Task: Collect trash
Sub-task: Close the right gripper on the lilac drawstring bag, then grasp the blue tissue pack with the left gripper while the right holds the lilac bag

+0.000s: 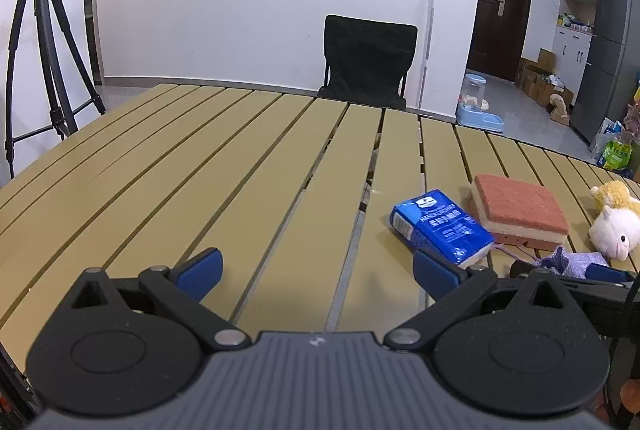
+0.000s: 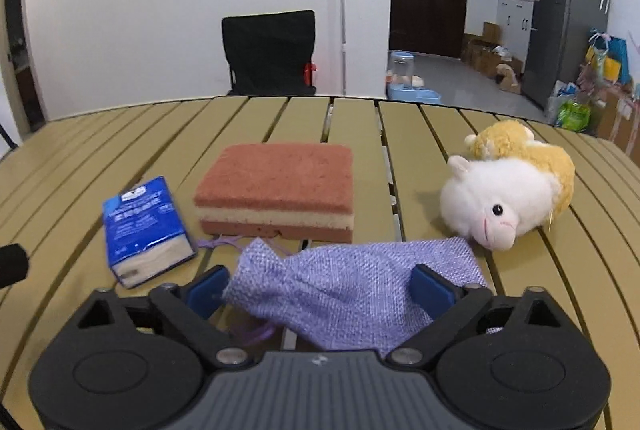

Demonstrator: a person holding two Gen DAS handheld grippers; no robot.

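Observation:
A purple woven drawstring bag (image 2: 352, 286) lies flat on the slatted table, between the open fingers of my right gripper (image 2: 322, 290); the jaws stand apart either side of it. A blue tissue pack (image 2: 146, 230) lies to its left, a red-and-cream sponge (image 2: 276, 198) behind it, and a white-and-yellow plush toy (image 2: 508, 190) to the right. My left gripper (image 1: 316, 270) is open and empty over bare slats; the tissue pack (image 1: 440, 226), sponge (image 1: 520, 210), plush (image 1: 614, 226) and bag (image 1: 572, 264) lie to its right.
The tan slatted table (image 1: 200, 166) extends far to the left. A black chair (image 1: 368, 62) stands behind the far edge. A tripod (image 1: 40, 42) stands at the left. A fridge, boxes and a pet feeder are on the floor at the right.

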